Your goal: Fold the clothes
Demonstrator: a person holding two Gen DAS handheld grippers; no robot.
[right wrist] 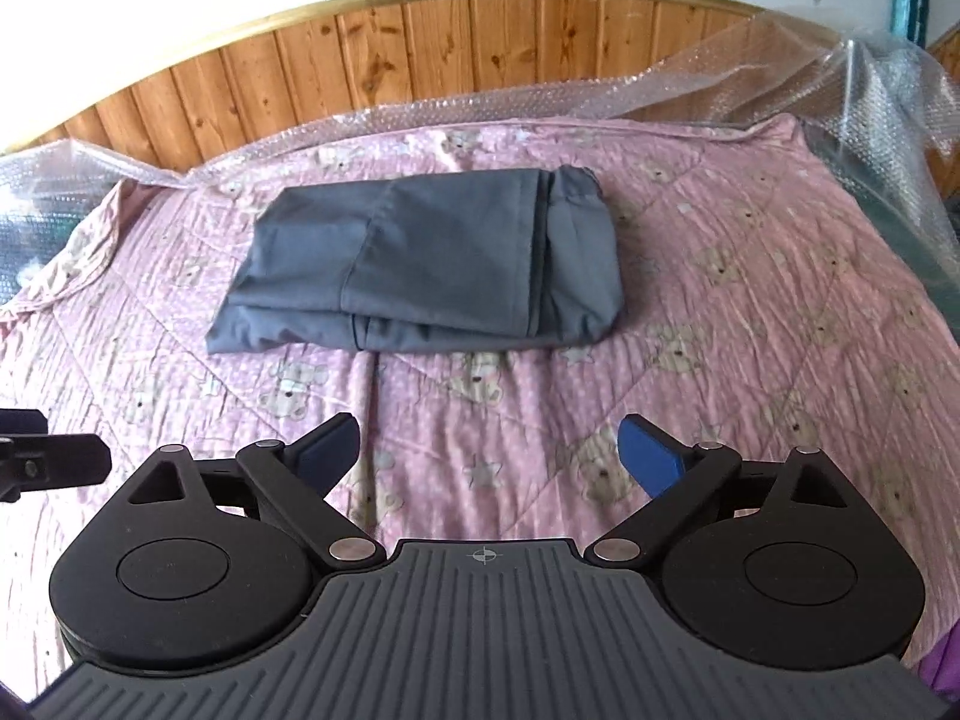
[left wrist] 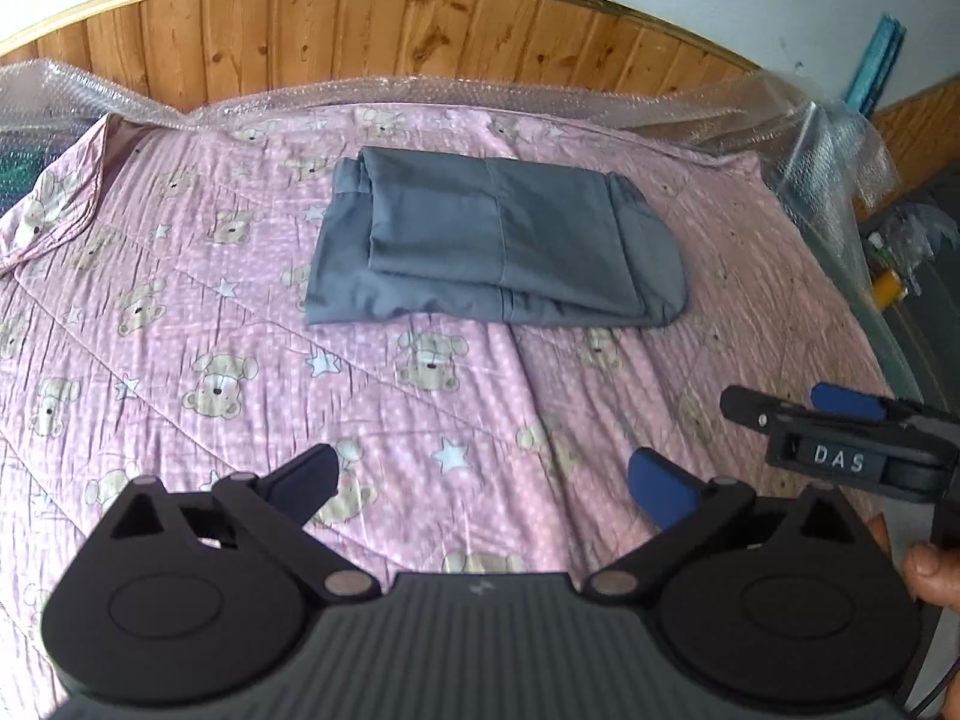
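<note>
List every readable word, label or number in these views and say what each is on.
"DAS": white letters on the body of the right tool, seen in the left wrist view.
No other text: the gray folded garment and the pink bear-print quilt carry no readable words.

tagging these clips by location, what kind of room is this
Most likely a bedroom in a home. A pink teddy-bear quilt covers a bed, a wooden headboard stands behind it, and folded grey trousers lie on the quilt. Bubble wrap drapes the bed's far edge.
</note>
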